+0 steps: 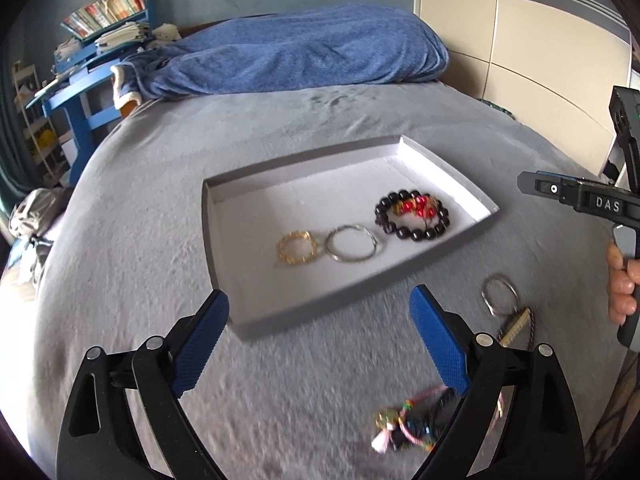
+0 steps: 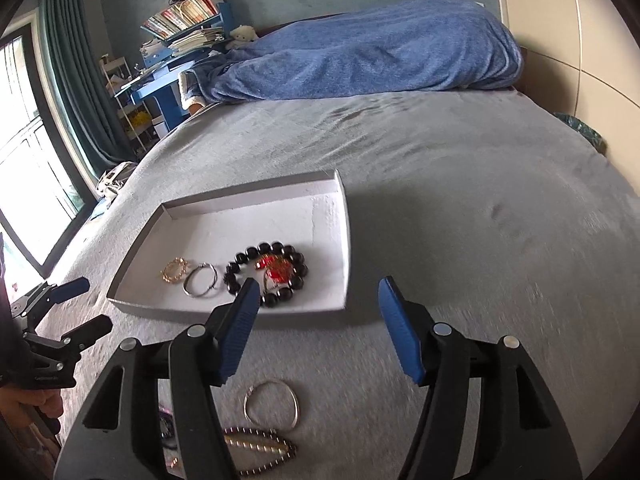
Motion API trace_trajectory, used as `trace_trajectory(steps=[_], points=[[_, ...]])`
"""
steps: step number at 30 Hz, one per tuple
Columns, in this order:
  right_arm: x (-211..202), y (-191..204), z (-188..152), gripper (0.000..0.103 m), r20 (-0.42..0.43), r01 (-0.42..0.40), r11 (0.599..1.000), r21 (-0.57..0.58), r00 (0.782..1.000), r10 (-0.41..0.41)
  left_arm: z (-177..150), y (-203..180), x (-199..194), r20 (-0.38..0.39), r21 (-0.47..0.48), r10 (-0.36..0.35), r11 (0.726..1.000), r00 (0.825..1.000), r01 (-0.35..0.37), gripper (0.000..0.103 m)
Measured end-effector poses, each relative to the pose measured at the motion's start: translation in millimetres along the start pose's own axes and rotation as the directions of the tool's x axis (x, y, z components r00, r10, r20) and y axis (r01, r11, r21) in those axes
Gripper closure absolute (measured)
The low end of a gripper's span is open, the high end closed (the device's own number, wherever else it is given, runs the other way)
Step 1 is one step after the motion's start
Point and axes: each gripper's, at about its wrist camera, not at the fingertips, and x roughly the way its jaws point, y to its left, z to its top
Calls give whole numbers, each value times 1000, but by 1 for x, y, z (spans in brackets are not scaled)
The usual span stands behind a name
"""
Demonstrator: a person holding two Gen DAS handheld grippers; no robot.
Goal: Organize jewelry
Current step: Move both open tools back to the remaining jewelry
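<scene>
Gray bedding (image 1: 160,200) covers a big bed, with a blue blanket (image 1: 300,52) bunched at the far end. Both grippers hang over it, wide apart and holding nothing: the left gripper (image 1: 320,340) and the right gripper (image 2: 316,328). Just past them sits a white tray (image 1: 224,192). Inside lie a gold bracelet (image 1: 297,248), a silver ring bracelet (image 1: 351,243) touching it, and a black bead bracelet (image 1: 412,216). On the bedding near the grippers lie a silver bangle (image 2: 272,402), a beaded chain (image 2: 260,446) and a pink cord charm (image 1: 404,420).
</scene>
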Motion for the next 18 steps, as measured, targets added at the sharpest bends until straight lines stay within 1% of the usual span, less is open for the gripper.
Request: trace_trajectory(steps=[7,14,18], points=[[-9,-4,-25,41,-18,-3,1000,12,1000,3,-28,-12,-17,-6,8,-35,999,999,35,12],[-10,3,-53,41,-59,-8,1000,-3,998,8,-56,-38,-23,-23,102,-86,991,996,88,12],[-10,5,-62,41,-73,-9,1000,-5,997,9,-64,-50,-25,-23,125,-115,985,993,117,12]])
